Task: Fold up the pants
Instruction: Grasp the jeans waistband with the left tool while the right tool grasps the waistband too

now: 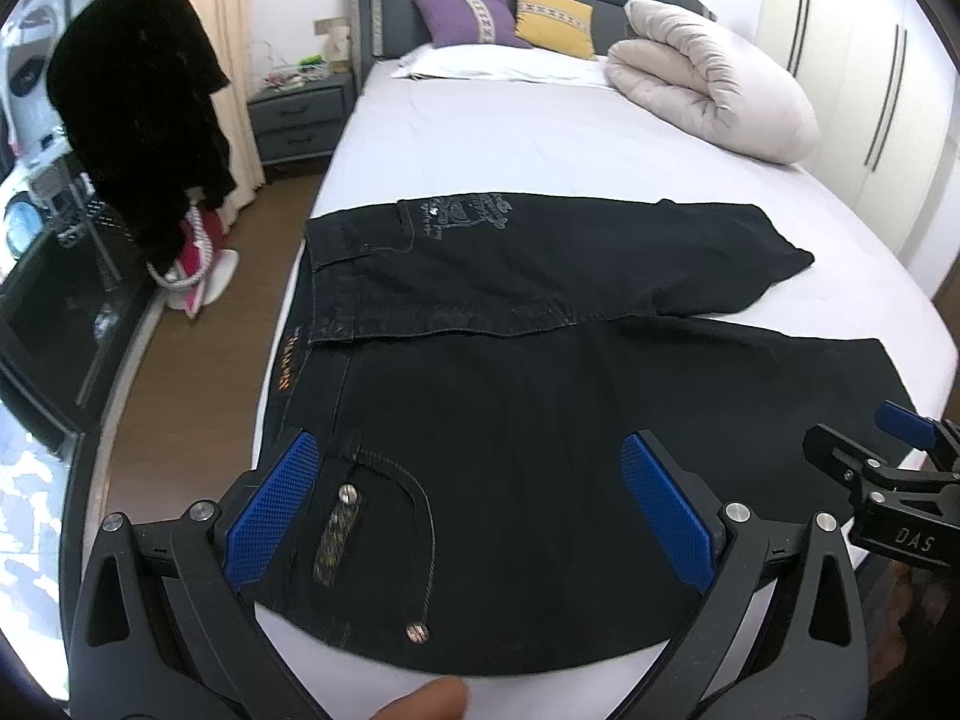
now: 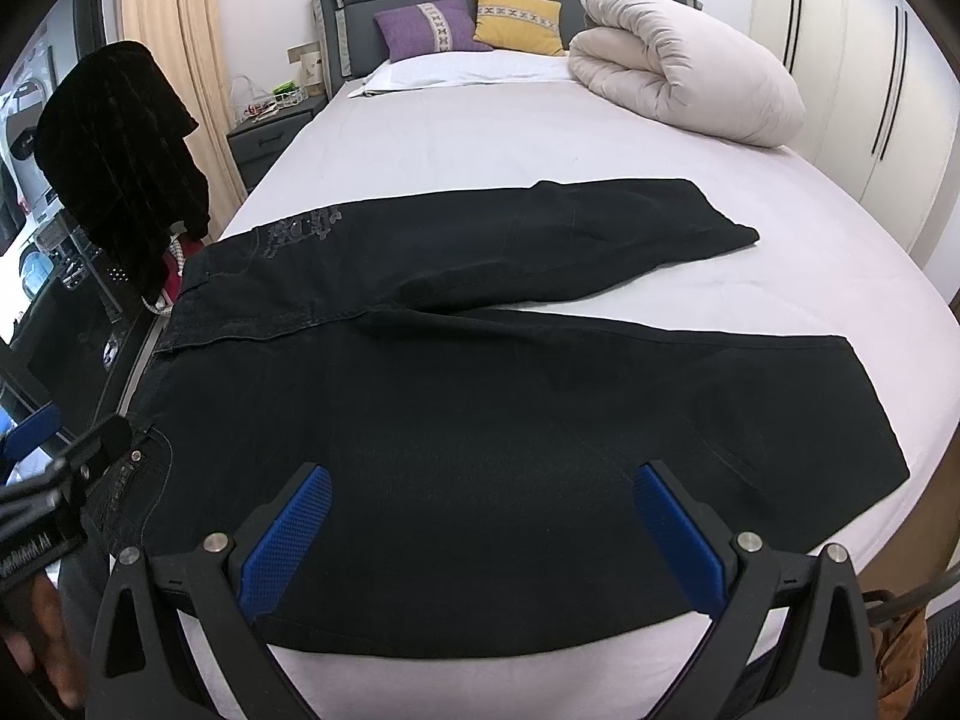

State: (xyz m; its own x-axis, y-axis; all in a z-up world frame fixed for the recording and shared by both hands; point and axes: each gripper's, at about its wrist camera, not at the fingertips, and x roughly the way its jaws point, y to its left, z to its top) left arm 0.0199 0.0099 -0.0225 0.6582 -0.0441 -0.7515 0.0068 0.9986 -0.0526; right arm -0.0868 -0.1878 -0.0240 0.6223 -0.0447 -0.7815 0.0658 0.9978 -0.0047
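Both claws hang just above the near edge of the black pants (image 1: 540, 396), and both are spread wide with nothing between their blue pads. Neither one seems to touch the cloth yet, though it is hard to be sure from this close.

Left gripper (image 1: 474, 507) sits over the waist end, above the pocket with the shiny button (image 1: 347, 493). Right gripper (image 2: 480, 531) sits over the near leg (image 2: 540, 450), further toward the cuff. Each claw also shows at the side of the other one's view.

Those pants lie flat across the foot of the bed (image 1: 540, 138), waist to the left and legs to the right. One leg is close to the claws. Behind it the far leg (image 2: 540, 228) spreads away at a slant, so the two legs open up like a letter V.

What could go wrong? I think a claw could pinch only the top layer of cloth, and then the leg would sag or twist when it gets lifted. A claw could also grab the white sheet under the pants and pull it up too. Because the far leg lies crooked, the near leg may not land neatly on it, and the fold could come out bumpy. The waist hangs close to the bed's left side, so a hard tug might slide the pants off.

Far back sit a purple pillow (image 1: 465, 18), a yellow pillow (image 1: 555, 18) and a rolled white blanket (image 1: 714, 84).
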